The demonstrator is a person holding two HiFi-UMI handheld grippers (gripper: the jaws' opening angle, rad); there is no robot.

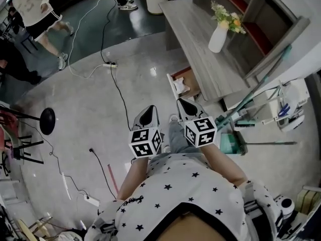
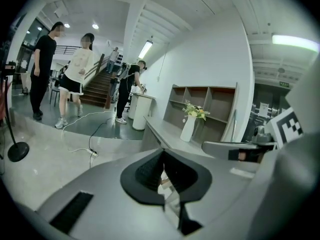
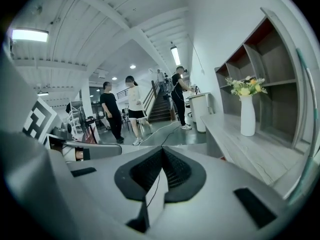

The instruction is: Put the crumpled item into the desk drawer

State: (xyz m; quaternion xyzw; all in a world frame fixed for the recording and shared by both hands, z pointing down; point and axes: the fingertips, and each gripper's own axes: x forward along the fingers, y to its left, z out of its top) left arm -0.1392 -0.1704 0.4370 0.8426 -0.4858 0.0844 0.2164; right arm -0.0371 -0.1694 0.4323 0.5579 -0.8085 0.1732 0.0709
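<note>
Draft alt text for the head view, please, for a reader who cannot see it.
Seen from above, a person in a star-print shirt holds the left gripper and right gripper side by side, both shut, aimed at an open desk drawer with a crumpled white item inside.

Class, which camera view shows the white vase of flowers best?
The right gripper view: the vase stands side-on, whole and large, on the desk. The left gripper view shows the vase smaller; the head view sees the vase steeply from above.
</note>
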